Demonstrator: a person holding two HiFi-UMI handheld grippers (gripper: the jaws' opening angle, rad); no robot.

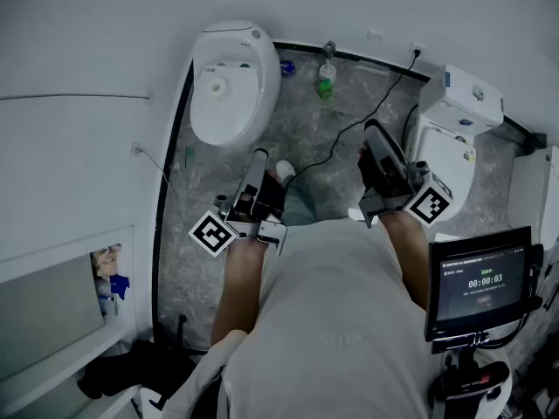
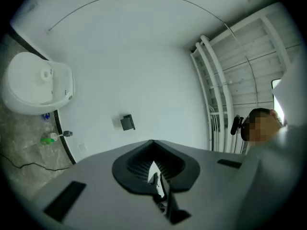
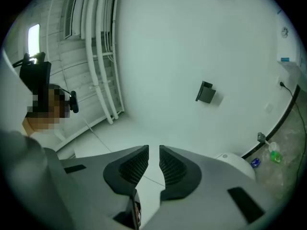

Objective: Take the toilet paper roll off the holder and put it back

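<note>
Not started, I'd say: left gripper (image 2: 152, 145) closed on nothing, right gripper (image 3: 154, 152) slightly apart, empty; no roll visible.

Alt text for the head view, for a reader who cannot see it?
Seen from above, a person holds the left gripper and right gripper out over a grey marbled floor. A white toilet stands ahead-left, a second toilet at right, a green bottle between them.

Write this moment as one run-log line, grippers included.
left gripper: shut, empty | right gripper: slightly open, empty | dark wall box: untouched
</note>
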